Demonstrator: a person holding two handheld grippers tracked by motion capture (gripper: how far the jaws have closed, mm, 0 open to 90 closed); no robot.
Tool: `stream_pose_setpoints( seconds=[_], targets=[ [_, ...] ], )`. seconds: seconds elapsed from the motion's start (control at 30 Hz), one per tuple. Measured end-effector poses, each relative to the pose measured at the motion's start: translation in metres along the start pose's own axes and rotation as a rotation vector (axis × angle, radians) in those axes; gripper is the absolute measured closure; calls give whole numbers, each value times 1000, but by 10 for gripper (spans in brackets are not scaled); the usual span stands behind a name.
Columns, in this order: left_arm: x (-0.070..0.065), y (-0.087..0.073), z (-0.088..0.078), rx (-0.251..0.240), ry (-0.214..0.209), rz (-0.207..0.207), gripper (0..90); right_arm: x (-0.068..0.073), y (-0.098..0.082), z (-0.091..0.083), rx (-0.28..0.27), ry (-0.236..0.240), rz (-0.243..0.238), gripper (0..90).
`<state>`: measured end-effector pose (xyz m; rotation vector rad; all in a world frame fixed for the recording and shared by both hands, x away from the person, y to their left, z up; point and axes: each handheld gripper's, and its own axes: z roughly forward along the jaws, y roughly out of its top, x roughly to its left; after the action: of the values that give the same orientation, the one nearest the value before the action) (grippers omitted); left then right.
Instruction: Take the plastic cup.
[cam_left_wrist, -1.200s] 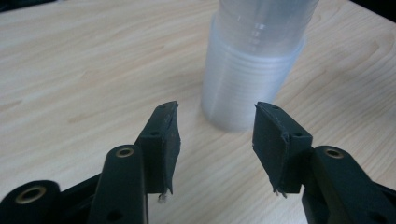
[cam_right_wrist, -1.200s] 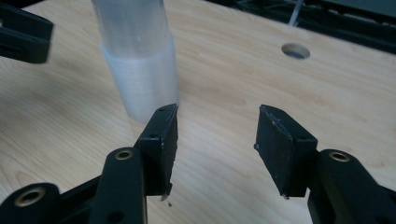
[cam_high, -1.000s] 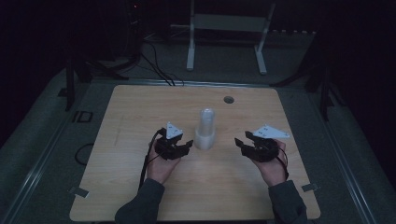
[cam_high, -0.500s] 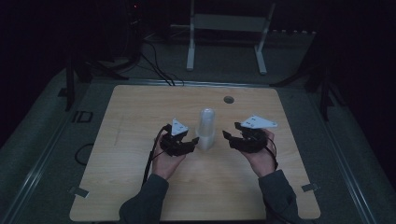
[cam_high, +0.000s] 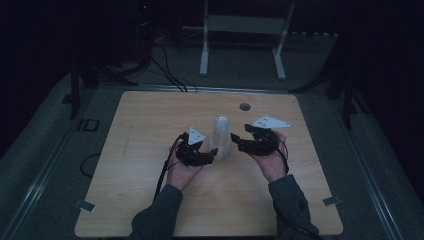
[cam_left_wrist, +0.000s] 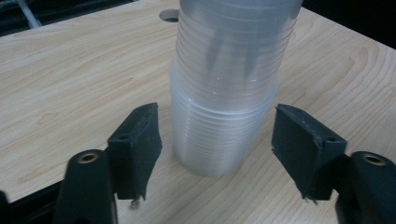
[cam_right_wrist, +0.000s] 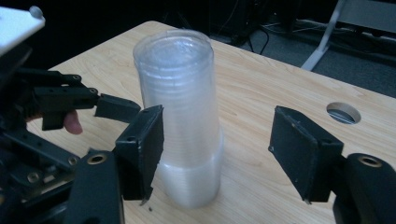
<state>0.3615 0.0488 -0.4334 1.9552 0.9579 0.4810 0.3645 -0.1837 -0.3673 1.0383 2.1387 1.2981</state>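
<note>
Clear plastic cups nested into one tall ribbed stack (cam_high: 220, 138) stand upright near the middle of the pale wooden table (cam_high: 150, 120), between the person's two hands. The stack's lower part is a little wider than the column rising out of it, and in the right gripper view the stack (cam_right_wrist: 183, 112) leans slightly.

The left gripper (cam_high: 212, 154), a black two-jaw tool with a small grey three-cornered plate on top, sits just beside the stack at its base, held in the left hand (cam_high: 181, 171). Its jaws have just been opening. In the left gripper view they stand well apart on either side of the stack (cam_left_wrist: 224, 93), with bare table showing between each pad and the plastic, so nothing is gripped.

The right gripper (cam_high: 238, 142), black with a larger grey plate, sits on the stack's other side in the right hand (cam_high: 270, 162). Its jaws too have just been opening and hold nothing. In the right gripper view the stack rises behind its left jaw rather than in the gap, and the left gripper (cam_right_wrist: 112, 108) shows beyond, close to the cups.

A round hole (cam_high: 245, 106) is cut in the table's far part, well apart from the stack. Dark sleeves (cam_high: 155, 215) enter from the near edge, and black cables trail from both tools
</note>
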Motion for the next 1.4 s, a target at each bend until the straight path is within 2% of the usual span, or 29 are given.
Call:
stream_pose_setpoints(
  seconds=[0.23,0.57,0.73,1.03,1.4],
  targets=[
    [-1,-1,5,3,16,4,268,3,6,9,7,13,-3,315],
    [-3,-1,11,2,14,3,206,6,11,18,-1,47,12,280],
    [-3,-1,16,-1,13,5,189,10,15,26,-2,52,-2,260],
    [-6,-1,25,-8,17,20,187,14,17,38,2,61,-6,261],
    [-8,-3,35,-53,26,41,195,15,19,46,1,56,-16,263]
  ],
)
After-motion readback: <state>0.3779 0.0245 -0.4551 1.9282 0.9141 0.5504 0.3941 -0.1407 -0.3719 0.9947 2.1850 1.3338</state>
